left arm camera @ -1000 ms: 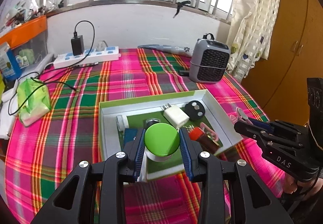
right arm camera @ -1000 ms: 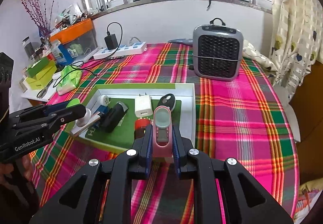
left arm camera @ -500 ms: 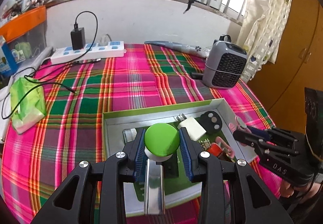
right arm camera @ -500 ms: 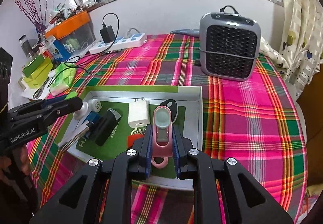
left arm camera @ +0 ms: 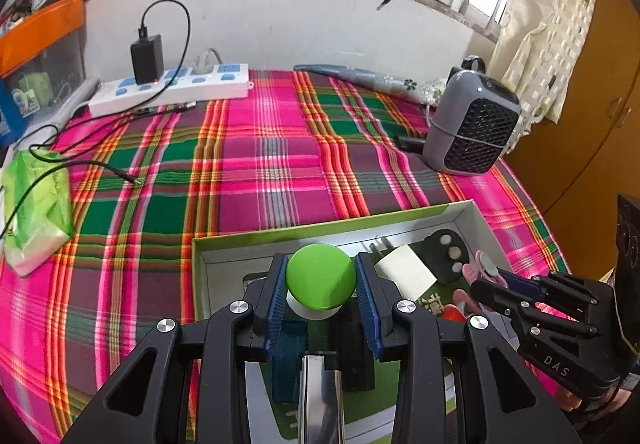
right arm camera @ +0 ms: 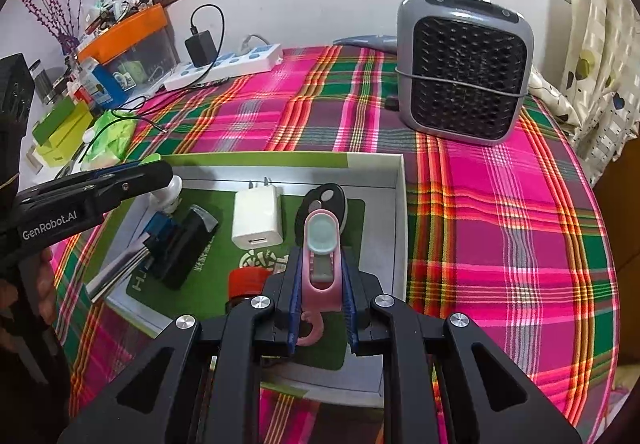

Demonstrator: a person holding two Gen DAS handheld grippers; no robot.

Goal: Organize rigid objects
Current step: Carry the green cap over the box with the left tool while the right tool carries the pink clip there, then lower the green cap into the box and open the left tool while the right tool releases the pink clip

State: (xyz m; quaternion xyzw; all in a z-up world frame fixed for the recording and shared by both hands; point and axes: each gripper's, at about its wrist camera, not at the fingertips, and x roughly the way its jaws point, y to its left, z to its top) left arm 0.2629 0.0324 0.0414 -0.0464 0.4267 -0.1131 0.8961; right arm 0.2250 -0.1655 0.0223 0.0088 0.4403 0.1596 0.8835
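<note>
My left gripper (left arm camera: 321,286) clamps a green-capped jar (left arm camera: 321,276) over the box (left arm camera: 280,234); my right gripper (right arm camera: 320,286) pinches a pink gadget (right arm camera: 322,256) near its right wall.

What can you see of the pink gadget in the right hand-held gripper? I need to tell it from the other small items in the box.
The pink gadget is a slim, glossy plastic piece with a rounded pale grey-blue oval pad at its far end, a small grey window below it and a curled pink hook at its near end. The right hand-held gripper is shut on its sides, holding it lengthwise over the box, just above the black key fob.
</note>
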